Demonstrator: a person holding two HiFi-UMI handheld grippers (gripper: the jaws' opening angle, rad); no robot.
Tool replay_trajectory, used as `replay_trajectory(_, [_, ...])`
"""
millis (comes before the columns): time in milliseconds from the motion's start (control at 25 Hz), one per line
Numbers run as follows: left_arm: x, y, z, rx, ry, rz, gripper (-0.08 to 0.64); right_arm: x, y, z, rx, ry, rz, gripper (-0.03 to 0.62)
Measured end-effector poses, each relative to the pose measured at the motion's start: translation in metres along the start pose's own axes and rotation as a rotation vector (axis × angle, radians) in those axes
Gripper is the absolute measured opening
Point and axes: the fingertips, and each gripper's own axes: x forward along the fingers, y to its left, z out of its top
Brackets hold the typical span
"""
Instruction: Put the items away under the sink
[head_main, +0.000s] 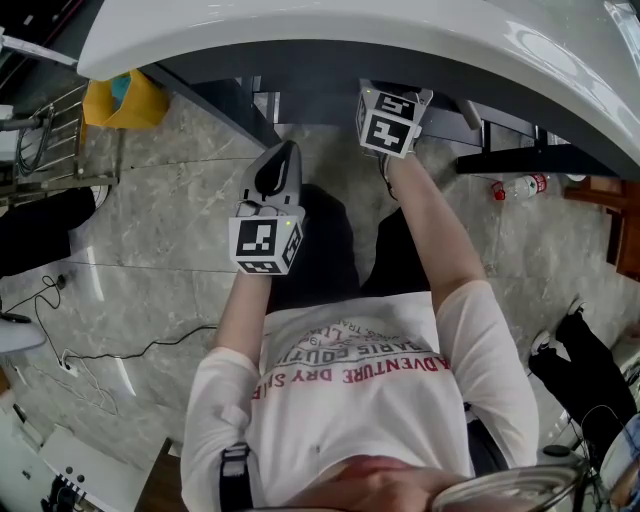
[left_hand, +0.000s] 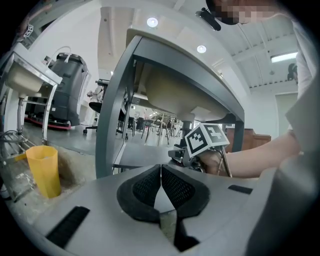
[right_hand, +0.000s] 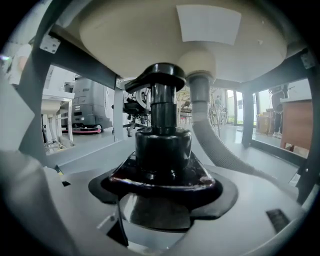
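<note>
– Lettering first: can any be read?

– Only on the person's white shirt (head_main: 360, 390), where red print, upside down in the head view, gives "ADVENTURE DRY". The black pump bottle (right_hand: 162, 145) shows no legible label, and the print on the small plastic bottle (head_main: 515, 187) lying on the floor is too small to read.

– Which way does the pump bottle point?

– It is upright. Its long axis runs vertically, the pump head is up towards the underside of the sink (right_hand: 125, 35), and the spout points to the left of the right gripper view. It stands under the basin, just left of the grey drain hose (right_hand: 225, 150).

– And the grippers?

– The right gripper (right_hand: 162, 182) has its jaws spread wide and clamped on the bottle's dark body. The left gripper (left_hand: 161, 187) has its pads pressed together with nothing between them, out in front of the sink frame and near a yellow bin (left_hand: 44, 170).
</note>
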Motion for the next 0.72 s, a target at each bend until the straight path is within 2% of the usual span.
replay_trajectory(200, [0.0,-0.002,0.001,-0.019,-0.013,-0.002,0.028,-0.012,0.0,0.007,0.016,-0.049,0.022,0.38])
replay_trajectory(440, [-0.002,-0.017,0.001,-0.006,-0.015,-0.006,0.028,-0.056,-0.005,-0.008,0.025,-0.092,0.04,0.38])
replay_trajectory(640, [-0.003,-0.03,0.003,-0.021,-0.037,0.004,0.028,-0.088,0.005,-0.028,0.059,-0.08,0.131,0.379])
replay_trajectory(680, [-0.003,-0.034,0.003,-0.021,-0.042,0.0,0.028,-0.092,0.005,-0.032,0.07,-0.073,0.135,0.362])
replay_trajectory(720, [-0.002,-0.038,0.004,-0.019,-0.048,-0.005,0.028,-0.097,0.002,-0.035,0.078,-0.074,0.124,0.291])
